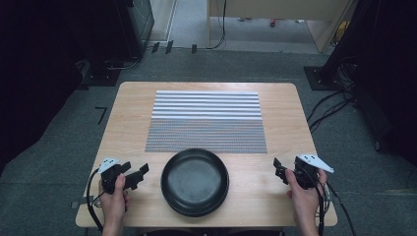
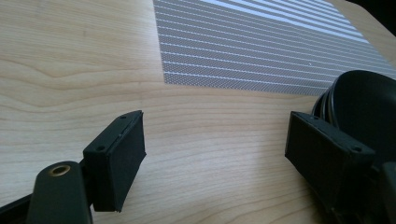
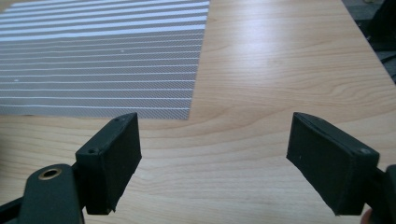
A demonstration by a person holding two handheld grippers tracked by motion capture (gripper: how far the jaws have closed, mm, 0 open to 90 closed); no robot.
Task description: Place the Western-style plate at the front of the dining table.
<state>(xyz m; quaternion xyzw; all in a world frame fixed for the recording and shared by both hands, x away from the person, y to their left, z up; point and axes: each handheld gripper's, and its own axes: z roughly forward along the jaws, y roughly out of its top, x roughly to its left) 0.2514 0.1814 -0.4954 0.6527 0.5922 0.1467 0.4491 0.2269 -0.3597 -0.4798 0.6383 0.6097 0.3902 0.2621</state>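
Left tool, right tool jaws apart, flanking stacked black plates; striped mat beyond.

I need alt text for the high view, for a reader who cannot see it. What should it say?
A stack of black plates sits on a wooden table, just in front of a grey striped placemat. A person holds the left gripper and right gripper, both open and empty, on either side of it.

This looks like a lab or recording studio: a lone wooden table stands on grey carpet between black curtains, with loose cables and equipment stands around it.
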